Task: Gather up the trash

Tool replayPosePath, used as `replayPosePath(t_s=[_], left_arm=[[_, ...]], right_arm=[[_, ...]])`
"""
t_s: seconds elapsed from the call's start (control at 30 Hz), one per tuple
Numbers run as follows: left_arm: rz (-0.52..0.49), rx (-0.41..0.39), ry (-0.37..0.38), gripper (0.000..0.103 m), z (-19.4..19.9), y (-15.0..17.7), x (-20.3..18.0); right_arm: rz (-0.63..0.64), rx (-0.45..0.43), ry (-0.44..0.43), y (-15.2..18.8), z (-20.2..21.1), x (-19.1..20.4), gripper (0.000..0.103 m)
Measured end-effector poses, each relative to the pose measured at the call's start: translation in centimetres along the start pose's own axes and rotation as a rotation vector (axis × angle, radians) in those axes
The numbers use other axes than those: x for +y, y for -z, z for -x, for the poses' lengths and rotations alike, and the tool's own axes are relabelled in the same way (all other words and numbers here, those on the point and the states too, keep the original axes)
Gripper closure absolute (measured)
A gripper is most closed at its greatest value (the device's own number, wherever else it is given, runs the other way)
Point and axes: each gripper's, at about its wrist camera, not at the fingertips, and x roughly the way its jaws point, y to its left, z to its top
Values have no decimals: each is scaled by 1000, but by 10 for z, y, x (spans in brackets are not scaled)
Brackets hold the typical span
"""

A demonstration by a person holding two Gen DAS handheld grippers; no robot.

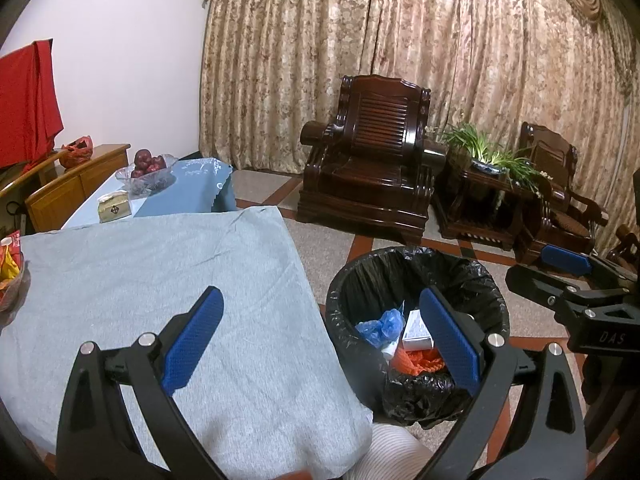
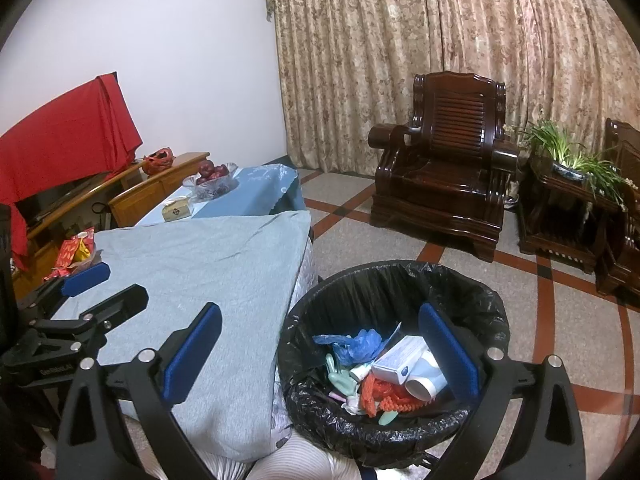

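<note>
At far left, a bowl of red and yellow snack packets (image 2: 76,254) sits at the edge of the table (image 2: 208,256), which carries a grey cloth. My left gripper (image 1: 320,334) is held above the near right corner of this table with its jaws spread wide and nothing between the blue pads (image 1: 196,338); its left finger lies over the cloth, its right finger over the bin. Behind the table stands a lower table with a blue cloth (image 2: 260,190), bearing a small gold box (image 2: 176,209) and a glass bowl of red fruit (image 2: 211,178). Just beside the table's right edge, on the floor, stands the trash bin (image 2: 394,354), lined with a black bag. The collected trash lies inside it: a crumpled blue plastic piece (image 2: 354,344), a white carton (image 2: 396,362), a white tube (image 2: 426,380), red mesh (image 2: 380,394) and pale green items (image 2: 340,376). My right gripper (image 2: 320,346) is likewise fully open and empty, its right finger above the bin opening. At right, well apart from the bin, stand a dark wooden armchair (image 2: 444,160) and a potted plant (image 2: 568,156) on a side stand.
</note>
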Motion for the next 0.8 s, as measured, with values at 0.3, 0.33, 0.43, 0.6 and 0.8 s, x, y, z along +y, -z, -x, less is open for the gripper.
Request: replayPosePath(t_s=[0.3, 0.33, 0.43, 0.6, 0.8], left_arm=[[-1, 1, 0, 7, 0, -1, 0], [-1, 1, -1, 7, 1, -1, 0], [0, 2, 0, 7, 1, -1, -1], [-1, 2, 0, 7, 1, -2, -1], [-2, 2, 0, 7, 1, -3, -1]], right_arm=[[0, 1, 0, -1, 0, -1, 6], [-1, 2, -1, -1, 0, 0, 6], [0, 2, -1, -1, 0, 0, 6], [-1, 3, 0, -2, 0, 0, 6], [-1, 4, -1, -3, 0, -1, 6]])
